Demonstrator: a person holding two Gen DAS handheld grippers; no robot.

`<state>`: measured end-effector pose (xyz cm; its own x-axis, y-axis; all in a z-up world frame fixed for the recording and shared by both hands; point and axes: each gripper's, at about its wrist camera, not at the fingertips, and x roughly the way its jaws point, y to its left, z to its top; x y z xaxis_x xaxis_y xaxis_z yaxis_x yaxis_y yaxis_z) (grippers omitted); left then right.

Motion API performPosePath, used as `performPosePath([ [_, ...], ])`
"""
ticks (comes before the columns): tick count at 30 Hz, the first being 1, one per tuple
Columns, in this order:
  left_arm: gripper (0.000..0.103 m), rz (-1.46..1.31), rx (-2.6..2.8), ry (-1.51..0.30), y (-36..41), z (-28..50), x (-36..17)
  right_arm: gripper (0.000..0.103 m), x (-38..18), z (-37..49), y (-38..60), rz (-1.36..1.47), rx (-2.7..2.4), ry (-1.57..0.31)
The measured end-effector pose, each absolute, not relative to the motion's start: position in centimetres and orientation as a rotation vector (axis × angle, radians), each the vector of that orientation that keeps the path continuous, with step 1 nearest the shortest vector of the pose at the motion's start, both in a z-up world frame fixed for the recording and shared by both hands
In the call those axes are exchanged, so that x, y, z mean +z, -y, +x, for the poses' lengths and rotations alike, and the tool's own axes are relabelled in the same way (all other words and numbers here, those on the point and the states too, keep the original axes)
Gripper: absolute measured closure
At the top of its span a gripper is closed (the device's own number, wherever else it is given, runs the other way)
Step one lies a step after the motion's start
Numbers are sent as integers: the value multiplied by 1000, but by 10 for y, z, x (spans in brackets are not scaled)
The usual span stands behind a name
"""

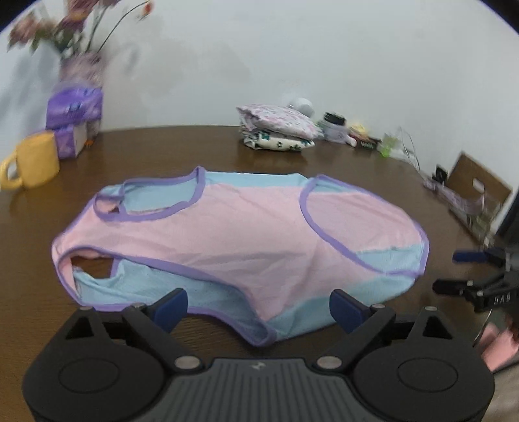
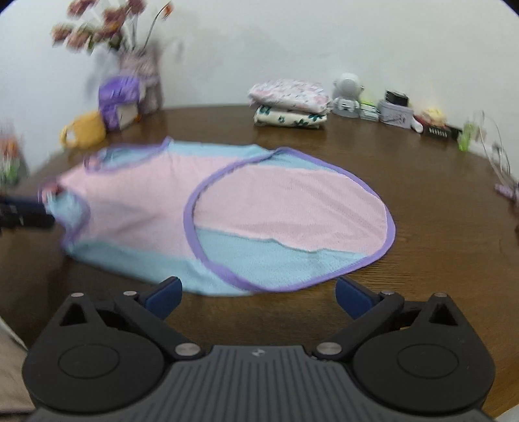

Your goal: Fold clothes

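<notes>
Lying flat on table: pink/blue garment; L gripper & R gripper jaws apart, empty.

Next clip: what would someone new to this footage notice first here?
The pink and blue top with purple trim, spread flat in the middle of the brown table. Both grippers hang open at its near edge, left gripper and right gripper, neither holding cloth. At the back by the wall sits a stack of folded clothes, with a yellow mug and blurred flowers to the left.
</notes>
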<state>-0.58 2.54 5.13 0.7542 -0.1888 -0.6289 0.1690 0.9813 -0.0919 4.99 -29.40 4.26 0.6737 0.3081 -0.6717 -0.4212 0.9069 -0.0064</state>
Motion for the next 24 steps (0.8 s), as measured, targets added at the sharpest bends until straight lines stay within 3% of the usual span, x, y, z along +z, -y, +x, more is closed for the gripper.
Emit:
performPosePath([
  [7,9,90,-237,-667,-8,-22,47,0,41,48,298,-135,470,-760],
  [12,9,36,-184,-665,-10,-25,46,0,38,40,288,-205,393,-721],
  [24,9,-70,-89,-675,-26,-35,43,0,36,37,286,-44,359,-717],
])
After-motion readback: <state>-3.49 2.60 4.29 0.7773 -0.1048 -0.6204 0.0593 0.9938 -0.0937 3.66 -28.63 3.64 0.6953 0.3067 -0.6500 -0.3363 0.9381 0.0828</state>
